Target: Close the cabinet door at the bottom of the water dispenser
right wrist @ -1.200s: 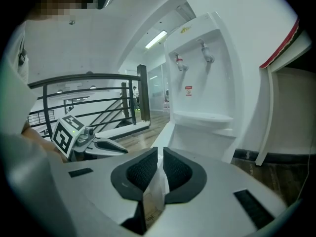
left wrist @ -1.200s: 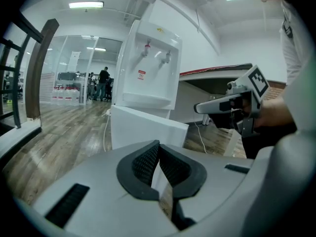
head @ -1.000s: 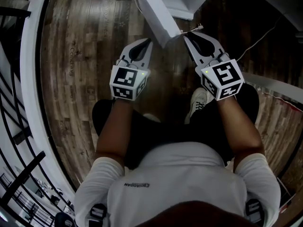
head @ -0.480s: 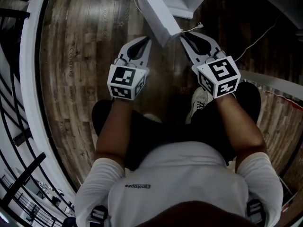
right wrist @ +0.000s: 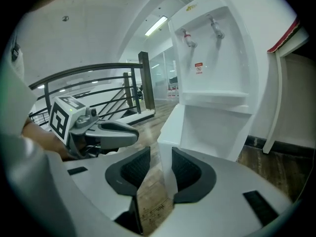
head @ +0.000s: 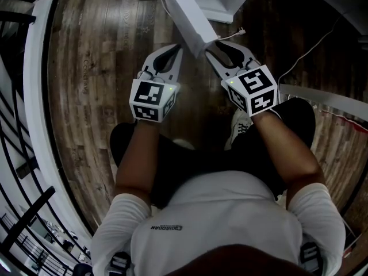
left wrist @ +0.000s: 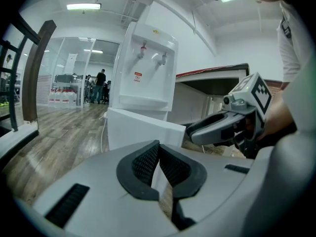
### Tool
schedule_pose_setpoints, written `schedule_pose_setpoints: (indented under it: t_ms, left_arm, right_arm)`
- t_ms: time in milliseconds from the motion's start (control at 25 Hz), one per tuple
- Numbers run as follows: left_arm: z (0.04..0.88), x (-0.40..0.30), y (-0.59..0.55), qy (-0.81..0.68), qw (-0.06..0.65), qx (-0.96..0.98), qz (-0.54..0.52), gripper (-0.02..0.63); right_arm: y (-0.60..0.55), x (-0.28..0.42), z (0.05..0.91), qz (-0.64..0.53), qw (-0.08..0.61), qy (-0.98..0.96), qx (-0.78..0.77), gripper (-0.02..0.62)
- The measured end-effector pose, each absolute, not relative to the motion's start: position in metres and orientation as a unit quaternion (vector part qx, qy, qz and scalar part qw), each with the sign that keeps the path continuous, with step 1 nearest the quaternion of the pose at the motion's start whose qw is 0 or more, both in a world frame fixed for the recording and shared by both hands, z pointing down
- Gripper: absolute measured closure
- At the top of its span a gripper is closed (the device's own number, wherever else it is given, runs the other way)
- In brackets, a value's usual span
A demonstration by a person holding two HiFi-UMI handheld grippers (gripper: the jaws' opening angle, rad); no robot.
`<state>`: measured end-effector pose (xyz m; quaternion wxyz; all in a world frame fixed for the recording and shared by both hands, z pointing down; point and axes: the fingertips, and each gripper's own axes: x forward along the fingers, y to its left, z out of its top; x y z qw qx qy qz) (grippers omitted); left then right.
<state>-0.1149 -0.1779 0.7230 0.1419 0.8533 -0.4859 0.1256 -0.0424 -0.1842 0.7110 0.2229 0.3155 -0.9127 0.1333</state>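
We take this for the start of the closing step. The flat white cabinet door [head: 190, 22] at the foot of the tall white plastic water dispenser [right wrist: 212, 48] stands swung well out from its opening, so nothing of the closing is done yet.

The right gripper [head: 221, 43] has its jaws apart, and they have just been opening. In the right gripper view the door's [right wrist: 167, 132] free vertical edge stands between the two black ribbed pads [right wrist: 136, 167]. The edge sits closer to the right-hand pad, with a clear gap on the left. Whether the right-hand pad already brushes the panel we cannot quite tell from this angle, but nothing is clamped.

The left gripper [head: 175, 50] hangs just to the left of the right one, over the dark wood-plank floor [head: 103, 68]. Its jaws are closed on nothing, tips together, with the door's outer face [left wrist: 143, 132] ahead of them and slightly to their left.

For the next move, we judge the right gripper must either nip the edge lightly or simply bear on the panel's outer face. It should then sweep the panel in an arc toward the cabinet, following the hinge. The jaws should come away before the edge meets the frame, or they may be caught in the gap.
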Motion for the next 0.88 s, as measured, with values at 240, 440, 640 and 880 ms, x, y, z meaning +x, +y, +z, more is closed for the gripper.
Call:
schedule_pose_setpoints:
  t_ms: [240, 440, 640, 880]
  left_arm:
    - [0.719, -0.122, -0.176, -0.493, 0.139, 0.850, 0.120, 0.611]
    - [0.720, -0.121, -0.176, -0.490, 0.138, 0.852, 0.121, 0.611]
    - [0.720, -0.118, -0.177, -0.487, 0.142, 0.854, 0.118, 0.611]
    - [0.720, -0.117, -0.177, -0.485, 0.139, 0.855, 0.117, 0.611]
  right_arm:
    - [-0.185, -0.047, 0.712, 0.126, 0.224, -0.909, 0.328, 0.479]
    - [-0.191, -0.040, 0.713, 0.111, 0.228, -0.903, 0.347, 0.476]
    - [-0.204, -0.026, 0.713, 0.108, 0.230, -0.893, 0.373, 0.463]
    - [-0.219, -0.011, 0.713, 0.097, 0.231, -0.880, 0.403, 0.463]
